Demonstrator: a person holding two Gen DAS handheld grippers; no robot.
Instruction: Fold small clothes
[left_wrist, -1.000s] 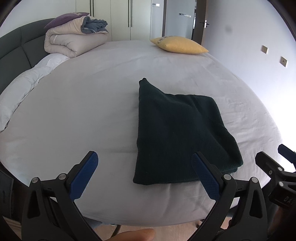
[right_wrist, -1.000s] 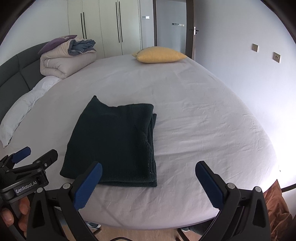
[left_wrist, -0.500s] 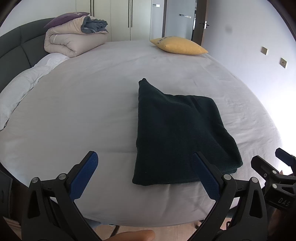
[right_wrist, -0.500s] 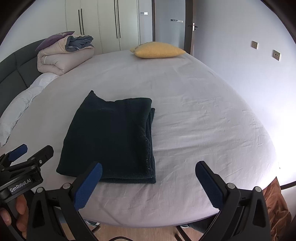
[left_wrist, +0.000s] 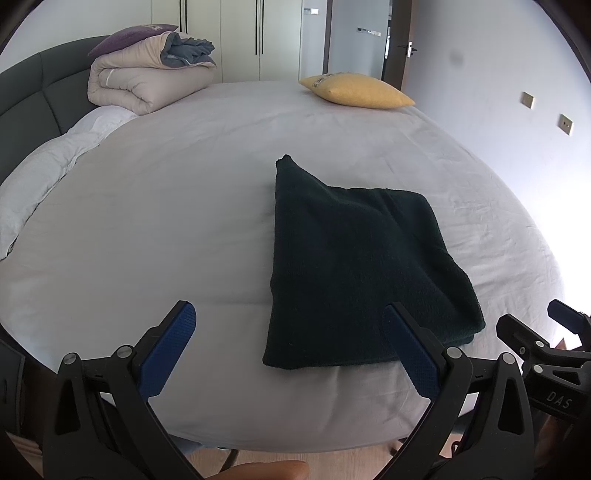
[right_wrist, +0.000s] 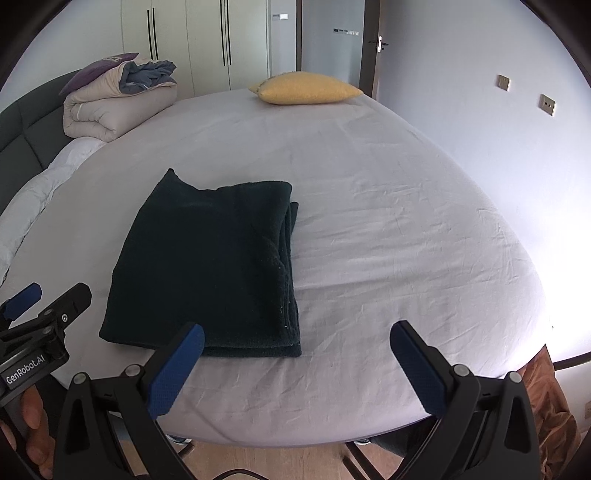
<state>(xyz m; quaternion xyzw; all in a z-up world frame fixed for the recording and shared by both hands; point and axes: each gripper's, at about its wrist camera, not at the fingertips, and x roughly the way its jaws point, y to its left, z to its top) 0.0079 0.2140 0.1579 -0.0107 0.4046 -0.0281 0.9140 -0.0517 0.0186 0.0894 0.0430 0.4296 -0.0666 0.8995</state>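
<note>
A dark green garment (left_wrist: 354, 258) lies folded into a flat rectangle on the grey bed sheet (left_wrist: 166, 206); it also shows in the right wrist view (right_wrist: 210, 266), with stacked layers along its right edge. My left gripper (left_wrist: 288, 343) is open and empty, held over the bed's near edge just short of the garment. My right gripper (right_wrist: 297, 354) is open and empty, near the garment's near right corner. Each gripper shows at the side of the other's view: the right one (left_wrist: 535, 332) and the left one (right_wrist: 44, 299).
A rolled beige duvet with a purple pillow (left_wrist: 147, 77) sits at the far left by the dark headboard (left_wrist: 29, 107). A yellow pillow (left_wrist: 354, 90) lies at the far end. A white pillow (left_wrist: 48, 162) lies on the left. Wooden floor (right_wrist: 277, 458) lies below the bed edge.
Both grippers have drifted slightly back and lower; the garment sits a little farther away in both views. The garment itself has not moved.
</note>
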